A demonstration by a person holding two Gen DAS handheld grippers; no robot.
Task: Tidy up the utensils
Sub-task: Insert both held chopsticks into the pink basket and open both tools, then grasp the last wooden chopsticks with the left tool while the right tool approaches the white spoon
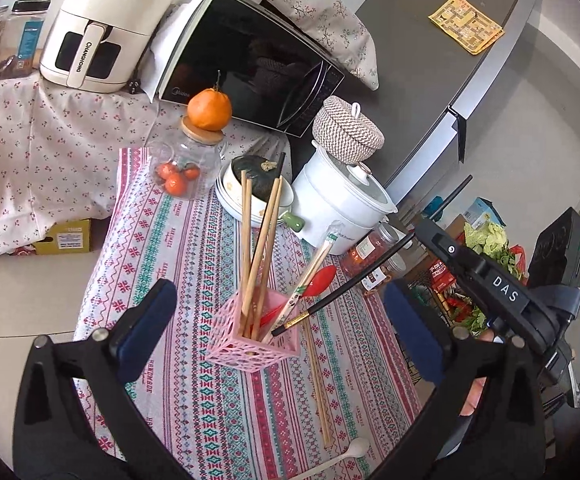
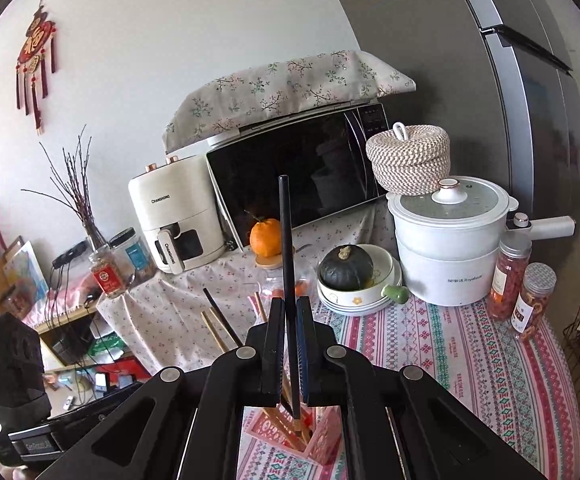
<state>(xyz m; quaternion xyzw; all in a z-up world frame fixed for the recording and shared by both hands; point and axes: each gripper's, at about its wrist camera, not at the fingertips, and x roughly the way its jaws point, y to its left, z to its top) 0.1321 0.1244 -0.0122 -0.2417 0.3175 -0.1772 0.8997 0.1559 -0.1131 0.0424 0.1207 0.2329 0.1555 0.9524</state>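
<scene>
a pink lattice plastic utensil holder (image 1: 252, 334) stands on the patterned tablecloth (image 1: 194, 248), holding four plain wooden chopsticks (image 1: 264, 236) and one red spoon (image 1: 318, 280). the right gripper (image 2: 290, 312) is clamped on one black chopstick (image 2: 286, 240) over the holder. the left gripper (image 1: 278, 308) gapes wide around the holder, empty.

Around the holder: your left gripper (image 1: 274, 328) stands wide either side of the pink holder (image 1: 254, 344), cloth bare on both flanks.
Above: chopsticks (image 1: 260, 248) fan upward.
Behind: bowls (image 1: 230, 196), glass jar (image 1: 186, 160), white pot (image 1: 330, 204) crowd your far side.
Right: black chopstick (image 1: 346, 284) crosses.
</scene>
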